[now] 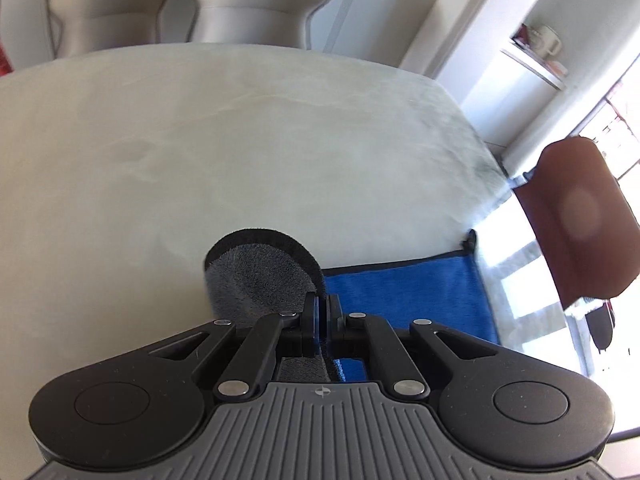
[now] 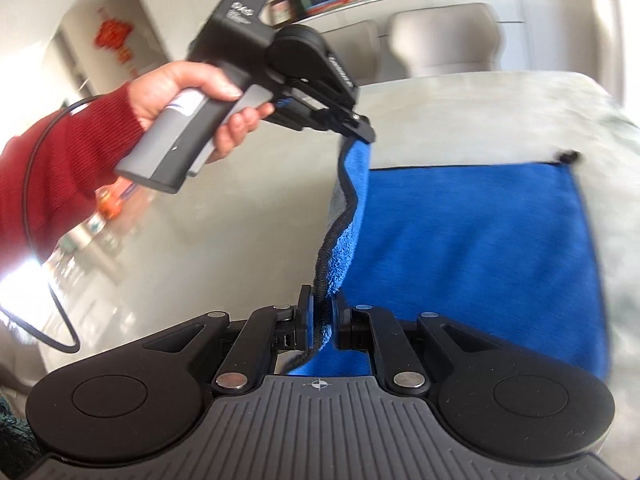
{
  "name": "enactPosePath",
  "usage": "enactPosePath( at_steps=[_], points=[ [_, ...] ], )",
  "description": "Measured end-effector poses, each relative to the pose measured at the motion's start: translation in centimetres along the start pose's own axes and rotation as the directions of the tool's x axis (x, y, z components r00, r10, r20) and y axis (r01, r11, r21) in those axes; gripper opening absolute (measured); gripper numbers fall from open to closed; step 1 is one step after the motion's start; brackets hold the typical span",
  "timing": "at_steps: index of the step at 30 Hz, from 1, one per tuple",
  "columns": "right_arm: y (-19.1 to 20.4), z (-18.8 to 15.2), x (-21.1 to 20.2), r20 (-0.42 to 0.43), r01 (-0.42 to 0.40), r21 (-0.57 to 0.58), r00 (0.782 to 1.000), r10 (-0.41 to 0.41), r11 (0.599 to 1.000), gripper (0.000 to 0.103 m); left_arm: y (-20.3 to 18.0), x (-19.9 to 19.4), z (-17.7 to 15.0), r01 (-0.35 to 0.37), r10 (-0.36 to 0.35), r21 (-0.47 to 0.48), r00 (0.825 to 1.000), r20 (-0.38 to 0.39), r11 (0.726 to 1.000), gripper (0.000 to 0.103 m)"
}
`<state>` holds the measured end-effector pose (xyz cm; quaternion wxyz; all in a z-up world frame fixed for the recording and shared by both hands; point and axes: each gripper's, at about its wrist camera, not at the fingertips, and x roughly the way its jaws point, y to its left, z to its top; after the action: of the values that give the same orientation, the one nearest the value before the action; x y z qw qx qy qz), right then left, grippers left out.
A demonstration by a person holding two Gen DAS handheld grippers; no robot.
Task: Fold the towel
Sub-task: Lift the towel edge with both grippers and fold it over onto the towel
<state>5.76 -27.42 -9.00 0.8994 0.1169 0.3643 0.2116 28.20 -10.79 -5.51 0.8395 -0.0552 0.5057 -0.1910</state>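
Note:
A blue towel (image 2: 460,240) with a grey underside and black trim lies on the pale marble table (image 2: 460,108); its left edge is lifted. My right gripper (image 2: 322,320) is shut on the towel's near left edge. My left gripper (image 2: 362,130), held by a hand in a red sleeve, is shut on the far left corner and holds it above the table. In the left wrist view the left gripper (image 1: 322,316) pinches the towel, whose grey underside (image 1: 260,276) curls up ahead of the fingers, with the blue face (image 1: 408,296) flat to the right.
Two pale chairs (image 1: 248,4) stand behind the table's far edge (image 1: 240,52). A brown chair (image 1: 580,216) stands past the table's right edge. A wall shelf (image 1: 536,60) carries a mug. A black cable (image 2: 40,200) hangs from the left gripper's handle.

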Motion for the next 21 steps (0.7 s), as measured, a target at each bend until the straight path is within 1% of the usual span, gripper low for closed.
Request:
enactPosePath(
  at_steps=[4,10,15,17,21],
  points=[
    [-2.0,-0.2,0.0,0.014,0.048,0.061,0.999,-0.049,0.997,0.008,-3.6,1.8,0.5,0.026,-0.025,0.046,1.0,-0.017,0.999,0.002],
    [-5.0,-1.8,-1.0,0.027,0.099,0.15,0.994,-0.104,0.984,0.008,-8.9,4.1,0.4,0.055,-0.049,0.12,0.997,-0.055,0.991,0.002],
    [-7.5,-2.6,-2.1,0.019,0.135,0.214,0.99,-0.143,0.967,0.008,-11.3,7.0,-0.1,0.057,-0.043,0.15,0.995,-0.094,0.987,0.002],
    [-8.1,-2.8,-2.4,0.016,0.141,0.23,0.989,-0.148,0.963,0.008,-12.2,8.3,-0.4,0.054,-0.037,0.161,0.993,-0.109,0.986,0.002],
    [-9.2,-3.3,-2.5,0.01,0.143,0.255,0.988,-0.151,0.956,0.008,-13.2,9.4,-0.9,0.039,-0.017,0.183,0.993,-0.116,0.982,0.002]
  ],
)
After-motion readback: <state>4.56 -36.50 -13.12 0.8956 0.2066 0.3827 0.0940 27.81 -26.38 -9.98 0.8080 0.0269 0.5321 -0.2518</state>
